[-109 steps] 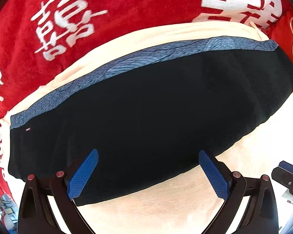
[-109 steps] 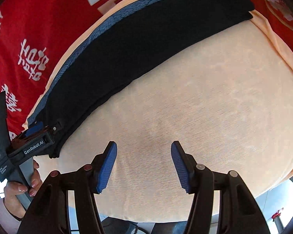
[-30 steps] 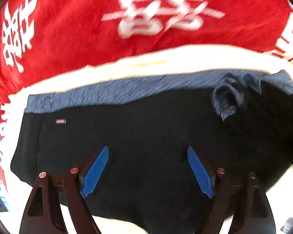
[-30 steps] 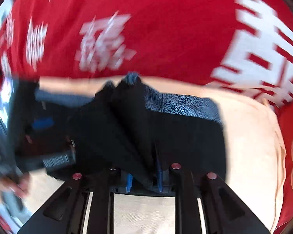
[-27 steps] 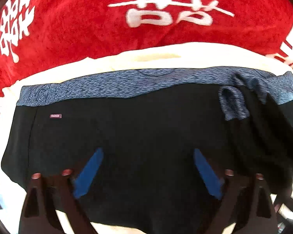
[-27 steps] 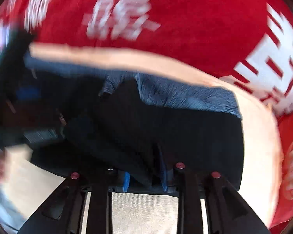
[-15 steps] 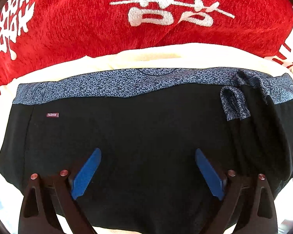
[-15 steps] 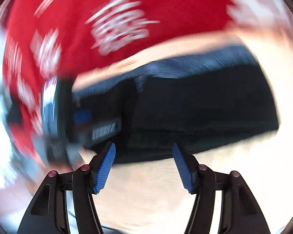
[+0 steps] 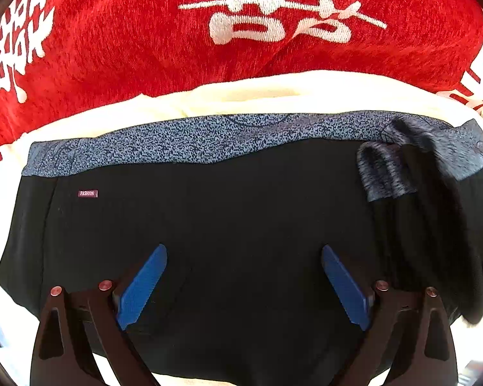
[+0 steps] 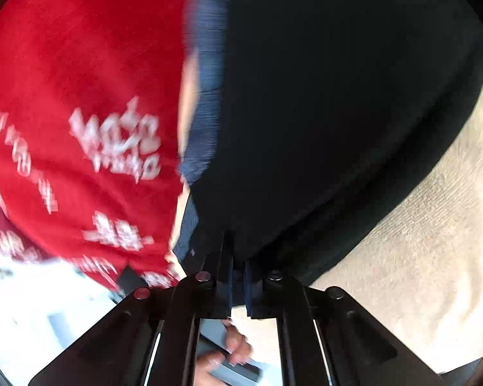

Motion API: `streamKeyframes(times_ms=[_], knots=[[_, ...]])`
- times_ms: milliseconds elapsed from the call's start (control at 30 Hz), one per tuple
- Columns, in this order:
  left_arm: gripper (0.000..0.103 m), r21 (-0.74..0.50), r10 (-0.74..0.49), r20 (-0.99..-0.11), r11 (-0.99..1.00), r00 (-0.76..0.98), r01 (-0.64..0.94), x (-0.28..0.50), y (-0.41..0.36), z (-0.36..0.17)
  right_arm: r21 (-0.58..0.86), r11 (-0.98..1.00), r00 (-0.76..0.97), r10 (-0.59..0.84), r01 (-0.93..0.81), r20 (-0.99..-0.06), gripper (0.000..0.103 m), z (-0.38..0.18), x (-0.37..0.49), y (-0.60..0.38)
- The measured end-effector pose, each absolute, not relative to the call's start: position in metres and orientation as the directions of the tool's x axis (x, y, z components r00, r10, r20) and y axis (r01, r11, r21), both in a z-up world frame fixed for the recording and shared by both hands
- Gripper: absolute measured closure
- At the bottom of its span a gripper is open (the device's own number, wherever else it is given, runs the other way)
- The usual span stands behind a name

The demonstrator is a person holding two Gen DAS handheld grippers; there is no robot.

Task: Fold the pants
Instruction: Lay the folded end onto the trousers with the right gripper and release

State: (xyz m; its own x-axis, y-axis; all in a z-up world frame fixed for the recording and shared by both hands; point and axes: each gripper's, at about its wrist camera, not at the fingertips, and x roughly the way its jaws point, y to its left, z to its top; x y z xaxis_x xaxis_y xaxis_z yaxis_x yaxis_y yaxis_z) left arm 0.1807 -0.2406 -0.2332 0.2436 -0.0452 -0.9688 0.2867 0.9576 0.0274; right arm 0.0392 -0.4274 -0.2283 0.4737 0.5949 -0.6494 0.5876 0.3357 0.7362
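While the fold is only partly made, the scene reads like this, from big to small:

Red blanket [image 9: 119,51]: plush, with large white characters; it fills the top of the left wrist view and the left half of the right wrist view, and serves as the base layer.

Cream cloth [image 10: 418,241]: ribbed, soft, at the right side of the right wrist view; it lies on the red blanket and gives the pants a plain working surface.

Pants [image 9: 228,225]: black, smooth fabric across the middle of the left wrist view, lying flat on the cream cloth; the speckled blue-grey waistband [image 9: 193,141] runs along the upper edge. At the right, one end is already turned over in a loose bunch, I judge as the start of the fold.

Left gripper [image 9: 243,286]: bottom centre, its blue ribbed pads spread wide over the black fabric, grasping nothing; probably ready to steady the cloth.

Right gripper [image 10: 238,284]: bottom centre of the blurred right wrist view; its jaws have just closed, clenched on the edge of the pants.

Small label [image 9: 87,193]: dark red, rectangular, left of centre.
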Motion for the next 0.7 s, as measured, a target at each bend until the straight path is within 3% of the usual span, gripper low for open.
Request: streamKeyframes(times_ms=[133,233,300,367,500,533,567,600,700], knots=[[0.005,0.056,-0.012,-0.969,0.962,0.246,0.268,0.181,-0.238,-0.227,0.582,0.631,0.279,0.519,0.512,-0.808,0.098,-0.233,0.056,-0.398],[0.005,0.095,0.021,-0.963,0.959,0.268,0.265,0.182,-0.234,-0.209,0.510,0.752,0.231,0.455,0.417,-0.860,0.094,-0.224,0.066,-0.384],[0.005,0.088,0.010,-0.960,0.959,0.280,0.268,0.184,-0.232,-0.194,0.475,0.812,0.196,0.433,0.339,-0.880,0.070,-0.206,0.066,-0.376],[0.005,0.069,-0.017,-0.957,0.956,0.290,0.284,0.185,-0.236,-0.178,0.471,0.847,0.223,0.423,0.247,-0.878,0.054,-0.180,0.063,-0.374],[0.005,-0.016,-0.124,-0.952,0.932,0.278,0.361,0.183,-0.274,-0.155,0.350,0.911,0.344,0.264,0.218,-0.901,0.056,-0.141,0.059,-0.420],[0.005,-0.044,-0.154,-0.951,0.925,0.266,0.377,0.182,-0.289,-0.154,0.329,0.907,0.349,0.229,0.261,-0.908,0.061,-0.142,0.065,-0.442],[0.005,-0.063,-0.175,-0.949,0.920,0.261,0.388,0.181,-0.303,-0.154,0.320,0.901,0.347,0.212,0.292,-0.914,0.082,-0.146,0.070,-0.460],[0.005,-0.073,-0.186,-0.949,0.915,0.256,0.396,0.183,-0.311,-0.151,0.303,0.897,0.341,0.189,0.321,-0.921,0.093,-0.153,0.077,-0.478],[0.005,-0.051,-0.163,-0.958,0.907,0.235,0.418,0.180,-0.345,-0.171,0.264,0.907,0.300,0.164,0.329,-0.940,0.093,-0.174,0.097,-0.503]])
